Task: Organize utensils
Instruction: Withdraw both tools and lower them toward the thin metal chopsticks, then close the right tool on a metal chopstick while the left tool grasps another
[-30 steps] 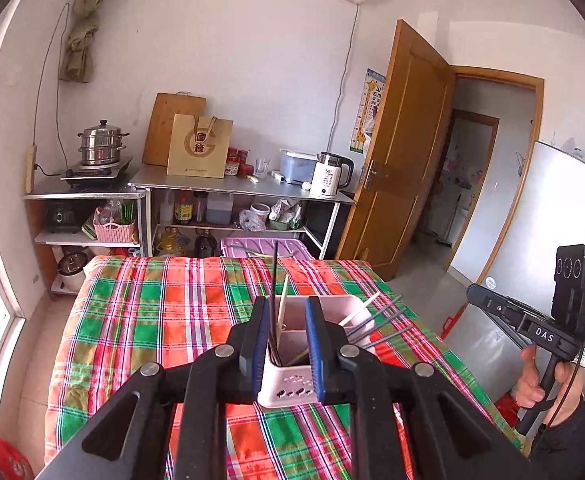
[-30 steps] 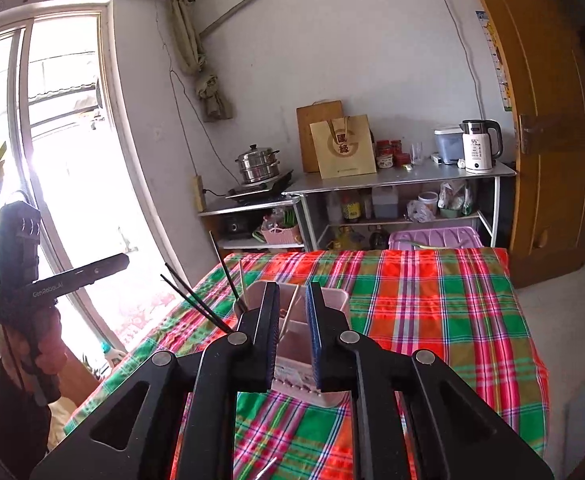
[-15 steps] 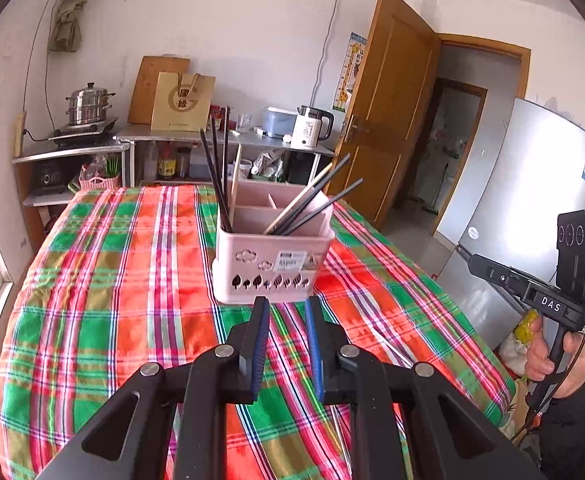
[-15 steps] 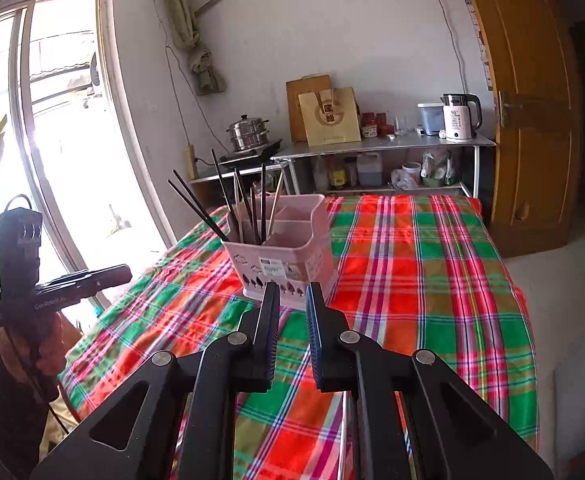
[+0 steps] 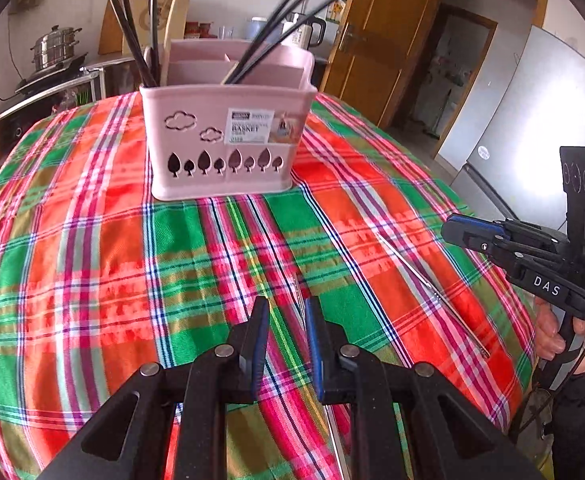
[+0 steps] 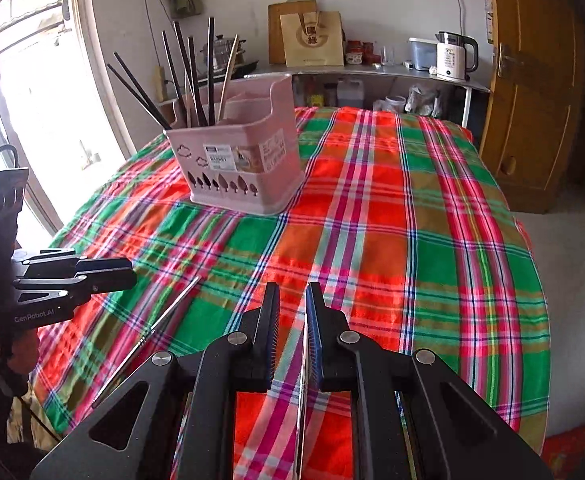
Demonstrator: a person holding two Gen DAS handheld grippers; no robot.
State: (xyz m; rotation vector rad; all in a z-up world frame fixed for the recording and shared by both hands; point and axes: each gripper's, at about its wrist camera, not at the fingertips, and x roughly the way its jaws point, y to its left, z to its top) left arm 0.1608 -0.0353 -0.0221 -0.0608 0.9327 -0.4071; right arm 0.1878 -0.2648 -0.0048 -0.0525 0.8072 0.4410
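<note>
A pink basket [image 5: 228, 128] holding upright dark chopsticks [image 5: 132, 20] stands on the plaid tablecloth [image 5: 92, 260] toward the far side of the table. Two thin metal chopsticks lie flat near the front edge: one [image 5: 432, 284] toward the right corner, one [image 6: 148, 336] below the left gripper [image 5: 286, 308]. Left gripper and right gripper [image 6: 292, 292] both hover above the cloth, jaws parted by a narrow gap, pinching nothing.

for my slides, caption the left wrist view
Left claw above a metal chopstick on plaid cloth, pink basket behind.
</note>
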